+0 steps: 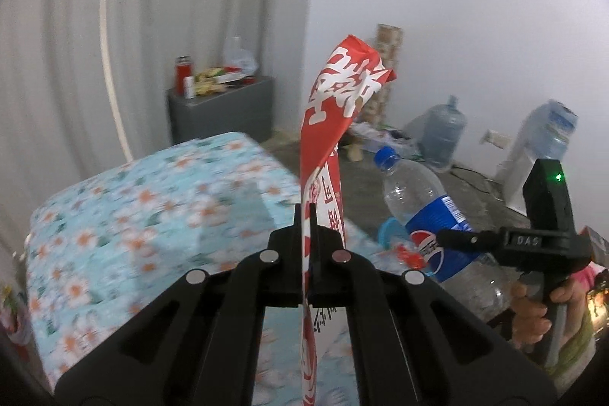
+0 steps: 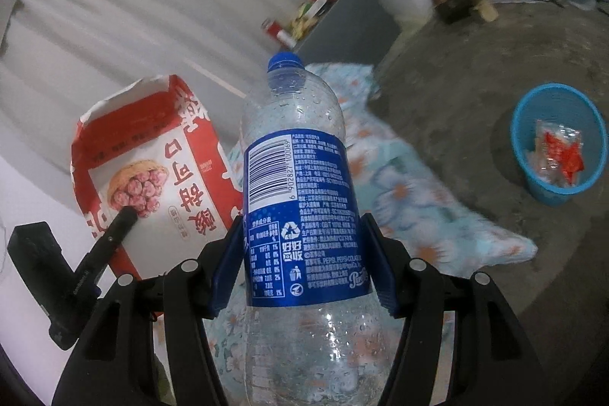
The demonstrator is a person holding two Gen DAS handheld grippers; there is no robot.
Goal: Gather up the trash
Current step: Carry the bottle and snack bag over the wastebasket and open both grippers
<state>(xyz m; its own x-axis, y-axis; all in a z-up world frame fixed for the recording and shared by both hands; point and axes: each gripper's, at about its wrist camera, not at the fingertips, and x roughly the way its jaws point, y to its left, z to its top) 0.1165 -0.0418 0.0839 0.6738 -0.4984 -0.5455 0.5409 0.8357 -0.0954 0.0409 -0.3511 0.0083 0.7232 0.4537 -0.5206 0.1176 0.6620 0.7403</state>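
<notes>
Left wrist view: left tool (image 1: 304, 212) pinches the flat red snack bag (image 1: 335, 101) edge-on, held up over the floral bed (image 1: 114, 215). Right tool (image 2: 302, 246) clamps the empty Pepsi bottle (image 2: 300, 177) at its label, likely carrying both to the blue bin (image 2: 557, 143) on the floor.

Black claw (image 1: 304, 215), silver rivets, blue pads (image 2: 380, 269)
</notes>
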